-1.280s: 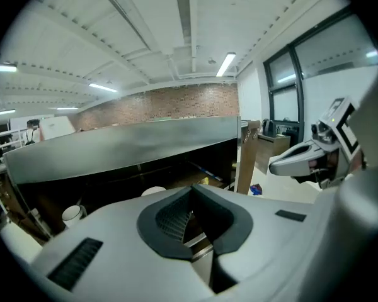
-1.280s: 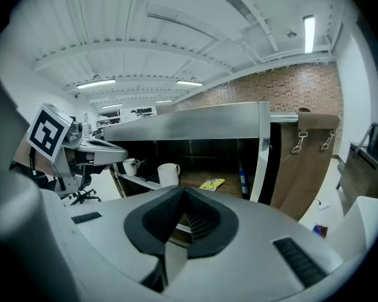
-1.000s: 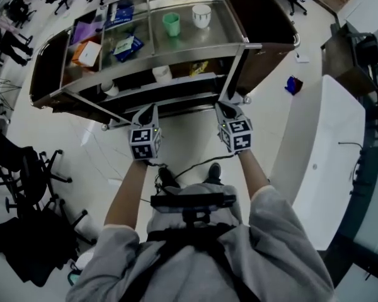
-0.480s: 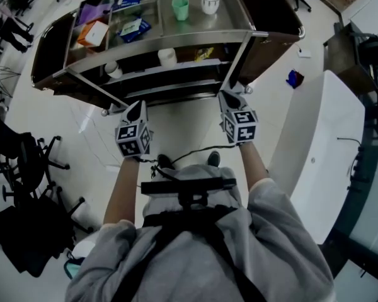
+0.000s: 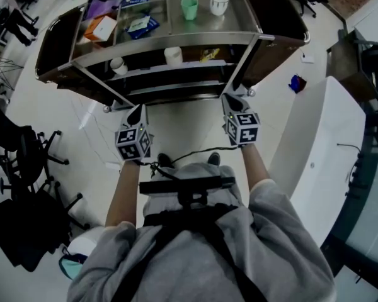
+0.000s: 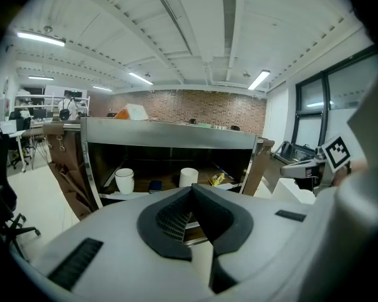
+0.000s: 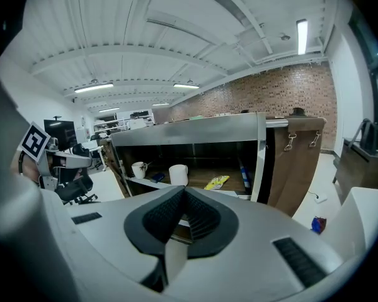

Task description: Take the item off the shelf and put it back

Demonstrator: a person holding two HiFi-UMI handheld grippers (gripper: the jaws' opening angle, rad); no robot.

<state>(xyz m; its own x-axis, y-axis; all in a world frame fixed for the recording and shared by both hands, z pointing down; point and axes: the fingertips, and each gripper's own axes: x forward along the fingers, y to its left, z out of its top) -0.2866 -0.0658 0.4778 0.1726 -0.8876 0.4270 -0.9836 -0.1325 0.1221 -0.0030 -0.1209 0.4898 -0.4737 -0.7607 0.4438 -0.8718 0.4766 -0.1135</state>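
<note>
A steel shelf unit (image 5: 176, 39) stands in front of me. On top of it are a green cup (image 5: 189, 8), a white cup (image 5: 218, 4) and some packets. Its middle shelf holds a plain white cup (image 5: 172, 56), a white mug (image 5: 118, 66) and a yellow packet (image 5: 208, 55). My left gripper (image 5: 137, 112) and right gripper (image 5: 230, 99) hover side by side before the lower shelves, short of them. Both are shut and hold nothing. The left gripper view shows that cup (image 6: 189, 177) and mug (image 6: 124, 180) beyond the closed jaws; the right gripper view shows the cup (image 7: 177, 174) and yellow packet (image 7: 216, 182).
Brown panels hang at both ends of the unit. Office chairs (image 5: 25, 162) and a dark bag crowd the floor at left. A long white table (image 5: 321, 143) runs along the right, with a small blue object (image 5: 295, 83) on the floor beside it.
Both grippers have drawn back a little from the shelf unit, and the left one has drifted leftward. They stay shut and empty.
</note>
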